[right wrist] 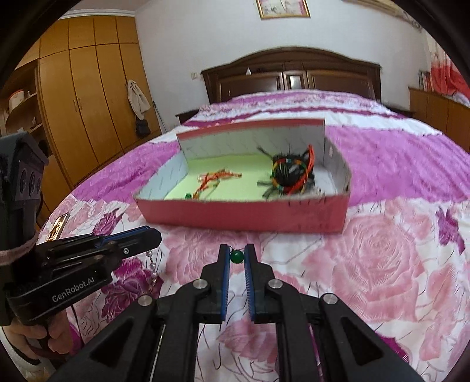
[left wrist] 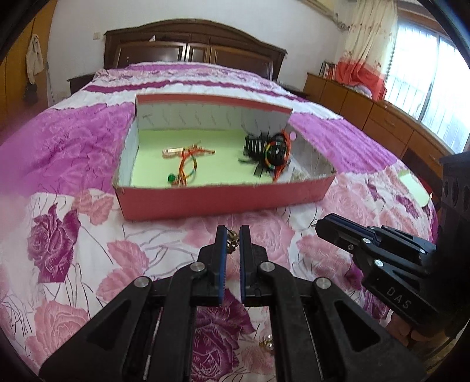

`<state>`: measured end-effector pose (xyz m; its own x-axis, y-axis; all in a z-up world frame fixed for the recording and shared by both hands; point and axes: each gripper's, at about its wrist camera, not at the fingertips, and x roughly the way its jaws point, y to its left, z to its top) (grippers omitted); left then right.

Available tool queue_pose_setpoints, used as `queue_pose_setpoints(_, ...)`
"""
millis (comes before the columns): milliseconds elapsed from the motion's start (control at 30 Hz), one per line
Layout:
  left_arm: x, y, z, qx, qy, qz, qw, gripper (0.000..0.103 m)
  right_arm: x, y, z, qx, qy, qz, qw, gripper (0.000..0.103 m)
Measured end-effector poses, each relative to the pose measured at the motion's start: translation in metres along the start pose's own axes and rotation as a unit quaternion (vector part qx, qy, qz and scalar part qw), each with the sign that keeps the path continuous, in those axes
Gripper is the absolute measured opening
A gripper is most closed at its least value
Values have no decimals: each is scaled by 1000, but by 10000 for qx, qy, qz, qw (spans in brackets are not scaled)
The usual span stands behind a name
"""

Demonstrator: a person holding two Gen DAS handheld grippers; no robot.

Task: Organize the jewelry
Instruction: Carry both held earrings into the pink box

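Left wrist view showed a bed [left wrist: 73, 152] under a quilt printed with pink and purple roses, a dark wooden headboard [left wrist: 191, 44] at its far end and a white wall behind. A low wooden cabinet [left wrist: 367, 105] ran along the right under a bright window [left wrist: 434, 67] with a cream and red curtain. From my right wrist view a tall wooden wardrobe [right wrist: 85, 97] filled the far left, and a framed picture [right wrist: 282, 8] hung above the headboard.

A red cardboard box [left wrist: 223, 202] sat open on the quilt ahead of both claws, its floor lined pale green. Inside, orange cords with a small green bead [left wrist: 188, 161] lay left of centre, and a black bundle wrapped in coloured bands [left wrist: 270, 150] stood by the right wall. The box's near wall stood between my claws and its contents.

My left claw [left wrist: 232, 235] was drawn narrow on a small gold-toned trinket [left wrist: 232, 241], held above the quilt just short of the box. In my right wrist view a pearl strand [right wrist: 152, 266] hung below that claw. My right claw [right wrist: 236, 249] was narrow too, pinching a green bead [right wrist: 236, 256] on a thin cord near the box's front. Another small gold piece [left wrist: 265, 344] lay on the quilt beneath my left claw.
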<state>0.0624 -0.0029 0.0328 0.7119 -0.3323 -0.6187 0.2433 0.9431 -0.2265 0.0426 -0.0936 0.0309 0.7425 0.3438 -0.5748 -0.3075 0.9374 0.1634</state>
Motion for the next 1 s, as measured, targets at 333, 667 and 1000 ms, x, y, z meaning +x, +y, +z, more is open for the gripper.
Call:
queue_pose_setpoints(333, -10, -3, 19, 70, -535, 11, 9985, 0, -4, -7, 16, -23, -398, -103, 9992, 11)
queue_pose_setpoints(667, -4, -1, 44, 246, -977, 228, 9947, 0, 5, -8, 46, -133, -837, -254, 9961, 11)
queue_pose_setpoints(1000, 12, 5, 68, 239, -1244, 435, 9910, 0, 28, -14, 69, -235, -953, -474, 9940, 11)
